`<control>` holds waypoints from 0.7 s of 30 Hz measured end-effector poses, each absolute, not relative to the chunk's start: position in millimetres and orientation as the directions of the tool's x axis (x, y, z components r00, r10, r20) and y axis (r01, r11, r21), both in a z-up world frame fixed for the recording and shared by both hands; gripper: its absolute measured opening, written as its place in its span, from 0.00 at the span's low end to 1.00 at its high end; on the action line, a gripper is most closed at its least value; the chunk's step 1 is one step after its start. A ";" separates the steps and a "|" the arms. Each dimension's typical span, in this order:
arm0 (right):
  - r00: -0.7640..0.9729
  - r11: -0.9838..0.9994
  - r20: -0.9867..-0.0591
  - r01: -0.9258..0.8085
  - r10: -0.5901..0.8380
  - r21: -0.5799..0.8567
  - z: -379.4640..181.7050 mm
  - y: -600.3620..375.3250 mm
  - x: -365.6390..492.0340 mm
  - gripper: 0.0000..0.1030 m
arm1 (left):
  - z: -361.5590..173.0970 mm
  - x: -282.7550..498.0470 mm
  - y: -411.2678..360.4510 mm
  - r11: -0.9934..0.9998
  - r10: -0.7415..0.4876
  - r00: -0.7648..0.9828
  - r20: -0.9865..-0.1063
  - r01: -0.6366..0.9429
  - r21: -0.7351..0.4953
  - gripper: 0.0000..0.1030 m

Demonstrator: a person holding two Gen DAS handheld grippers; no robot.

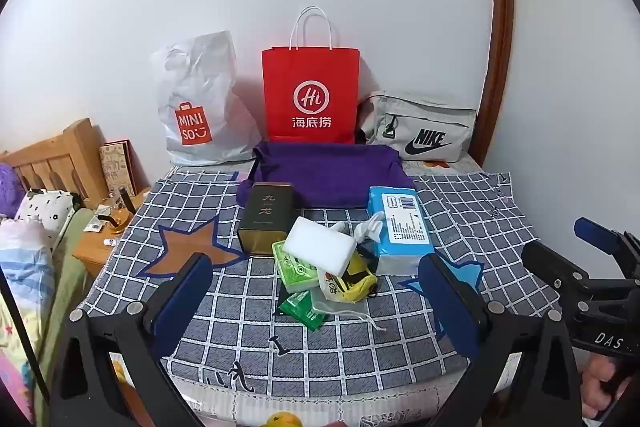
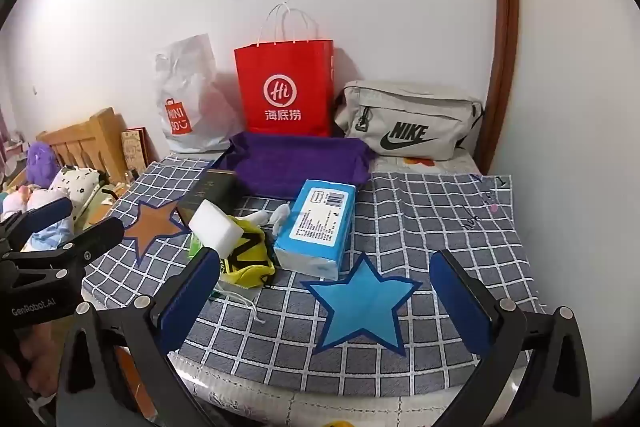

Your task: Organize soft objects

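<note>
A pile lies mid-bed on the checked cloth (image 1: 472,211): a white sponge block (image 1: 320,246) (image 2: 216,227), a blue tissue pack (image 1: 400,227) (image 2: 318,227), a yellow-black pouch (image 1: 352,281) (image 2: 248,259), green packets (image 1: 294,265), a dark tin box (image 1: 266,217) (image 2: 208,193) and a purple cloth tray (image 1: 328,167) (image 2: 300,161) behind. My left gripper (image 1: 316,301) is open and empty, just in front of the pile. My right gripper (image 2: 324,293) is open and empty, over the blue star patch (image 2: 362,303), right of the pile.
Against the wall stand a white Miniso bag (image 1: 196,107), a red paper bag (image 1: 312,95) and a grey Nike bag (image 1: 420,127). A wooden headboard (image 1: 52,155) and nightstand (image 1: 100,247) are at left. A brown door frame (image 1: 500,27) is at right.
</note>
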State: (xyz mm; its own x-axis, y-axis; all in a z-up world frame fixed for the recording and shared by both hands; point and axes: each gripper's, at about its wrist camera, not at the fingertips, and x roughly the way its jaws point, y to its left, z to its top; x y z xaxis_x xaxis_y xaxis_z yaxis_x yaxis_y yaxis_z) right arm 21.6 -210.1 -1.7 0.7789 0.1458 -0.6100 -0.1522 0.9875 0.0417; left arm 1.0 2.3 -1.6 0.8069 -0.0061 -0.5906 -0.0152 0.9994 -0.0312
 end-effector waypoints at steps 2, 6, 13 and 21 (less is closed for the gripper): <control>0.772 0.985 -0.614 -0.159 0.163 0.062 -3.9 -211.0 21.1 1.00 | 0.1 2.0 8.1 0.999 -0.015 0.807 -0.590 -0.011 -0.040 1.00; 0.778 0.986 -0.608 -0.155 0.157 0.057 -1.6 -214.7 11.1 1.00 | 6.0 -5.4 2.8 1.000 0.011 0.812 -0.584 -0.019 -0.007 1.00; 0.768 0.991 -0.628 -0.131 0.128 0.042 2.2 -208.4 7.5 1.00 | 5.0 -9.5 8.3 0.999 0.017 0.813 -0.582 -0.041 -0.028 1.00; 0.772 0.990 -0.621 -0.131 0.133 0.049 4.1 -208.8 3.4 1.00 | 8.4 -9.1 14.8 0.998 0.020 0.815 -0.579 -0.048 -0.033 1.00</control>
State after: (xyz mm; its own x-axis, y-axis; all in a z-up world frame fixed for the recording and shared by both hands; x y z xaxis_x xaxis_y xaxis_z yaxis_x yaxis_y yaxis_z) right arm 3.4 -208.8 4.1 0.7722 0.1330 -0.6213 -0.1310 0.9902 0.0492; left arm -9.1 14.8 8.4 0.8149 0.0199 -0.5793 -0.0477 0.9983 -0.0328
